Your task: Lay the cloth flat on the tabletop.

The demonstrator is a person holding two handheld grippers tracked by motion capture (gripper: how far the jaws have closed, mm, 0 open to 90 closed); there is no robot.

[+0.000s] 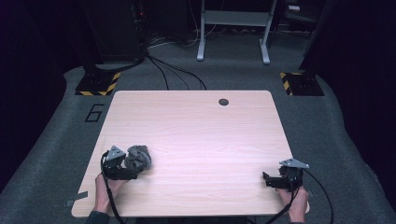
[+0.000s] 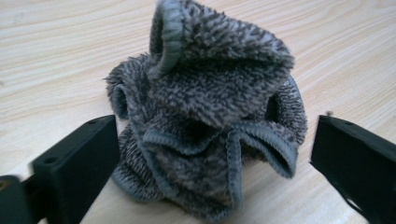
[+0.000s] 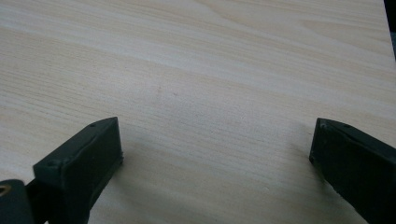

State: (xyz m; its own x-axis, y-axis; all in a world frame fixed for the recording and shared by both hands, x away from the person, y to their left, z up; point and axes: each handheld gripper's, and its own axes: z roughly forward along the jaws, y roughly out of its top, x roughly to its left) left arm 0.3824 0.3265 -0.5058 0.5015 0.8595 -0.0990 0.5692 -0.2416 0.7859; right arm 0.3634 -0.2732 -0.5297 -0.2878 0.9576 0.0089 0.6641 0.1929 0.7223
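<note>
**Left gripper lining up on the crumpled cloth, nothing gripped yet**

Your left gripper [image 1: 127,169] is sitting at the lower left of the high view with its jaws spread wide, and the grey cloth [image 1: 138,157] is lying bunched up just above and to the right of it on the table [image 1: 196,130]. In the left gripper view the cloth [image 2: 205,121] is filling the middle of the frame, rising in loose folds between the two black jaws; its lower edges are coming close to both jaws, but you are not pinching it, and whether either jaw is brushing the pile is hard to tell.

Your right gripper [image 1: 273,181] is resting at the lower right of the high view, well apart from the cloth, jaws also apart, and its own view is showing bare wood ahead.

Judging by this, you are standing at the start: the cloth is lying crumpled in a heap, no corner is being held, and the grasp and everything after it are yet to come.
</note>
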